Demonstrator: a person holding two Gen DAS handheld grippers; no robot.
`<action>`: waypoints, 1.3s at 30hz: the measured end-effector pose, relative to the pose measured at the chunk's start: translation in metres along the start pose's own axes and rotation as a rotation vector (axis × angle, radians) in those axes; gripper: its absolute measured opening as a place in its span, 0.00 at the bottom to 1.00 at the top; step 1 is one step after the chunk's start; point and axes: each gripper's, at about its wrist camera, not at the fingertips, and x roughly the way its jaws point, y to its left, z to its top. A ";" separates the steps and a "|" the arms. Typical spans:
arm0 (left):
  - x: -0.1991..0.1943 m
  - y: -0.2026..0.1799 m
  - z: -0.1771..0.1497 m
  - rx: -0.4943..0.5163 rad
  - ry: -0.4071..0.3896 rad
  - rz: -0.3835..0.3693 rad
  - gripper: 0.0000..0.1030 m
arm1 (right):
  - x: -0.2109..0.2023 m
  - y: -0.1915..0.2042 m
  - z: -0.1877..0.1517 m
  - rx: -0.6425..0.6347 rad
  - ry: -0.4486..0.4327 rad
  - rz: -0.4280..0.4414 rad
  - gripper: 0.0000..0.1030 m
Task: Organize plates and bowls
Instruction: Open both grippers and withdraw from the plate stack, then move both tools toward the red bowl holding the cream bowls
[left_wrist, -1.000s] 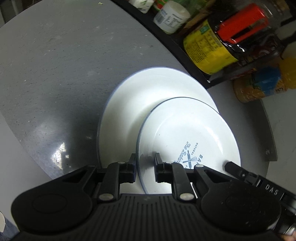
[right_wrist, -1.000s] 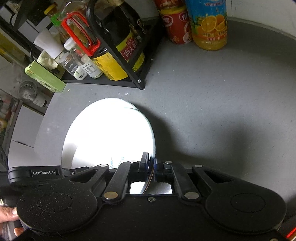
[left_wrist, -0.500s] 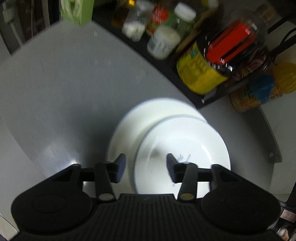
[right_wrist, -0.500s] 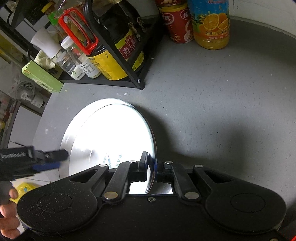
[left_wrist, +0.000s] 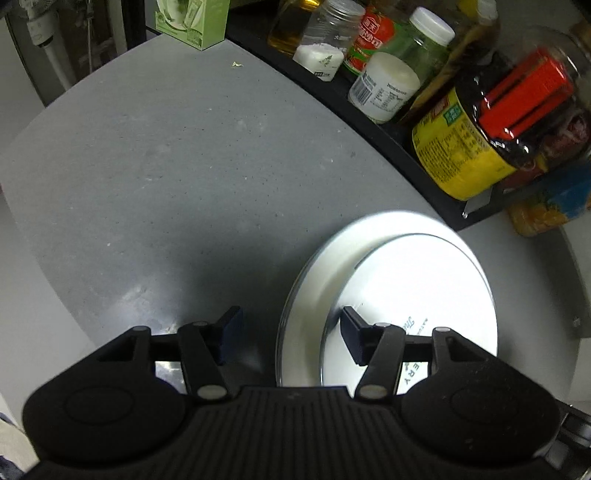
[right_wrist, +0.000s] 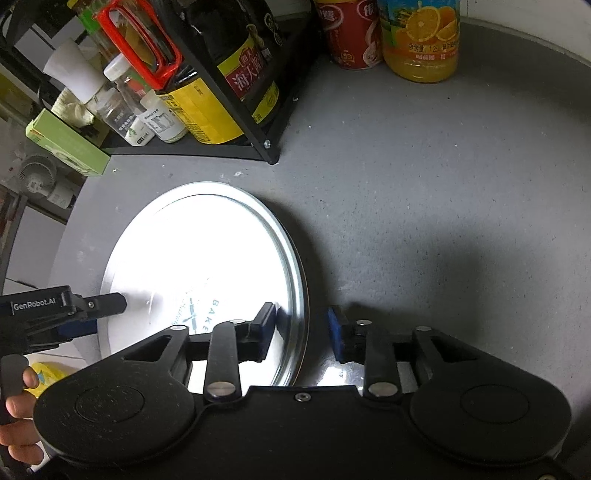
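grey counter (left_wrist: 155, 155): 2 stacked white plates (left_wrist: 417, 291)

I see a grey speckled worktop (left_wrist: 192, 155) with a glossy glare patch near its front edge. A black rack (right_wrist: 236, 147) crowded with bottles and jars stands along the back, a green carton (left_wrist: 192, 20) beside it. Shadows darken the surface.

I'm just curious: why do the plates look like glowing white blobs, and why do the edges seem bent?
Left wrist view: the small plate and the large plate under it are overexposed, and the bottles at top right are blurred. Right wrist view: glare washes out most of the plate print, and the fisheye lens curves the countertop edge.
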 end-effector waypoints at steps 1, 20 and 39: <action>0.000 0.002 0.001 -0.002 -0.003 -0.005 0.55 | 0.000 0.001 0.000 -0.004 0.000 -0.013 0.38; -0.023 -0.008 -0.001 0.026 -0.073 -0.005 0.59 | -0.032 -0.002 -0.012 0.016 -0.096 -0.017 0.80; -0.079 -0.080 -0.048 0.254 -0.167 -0.136 0.75 | -0.125 -0.037 -0.049 0.160 -0.381 -0.008 1.00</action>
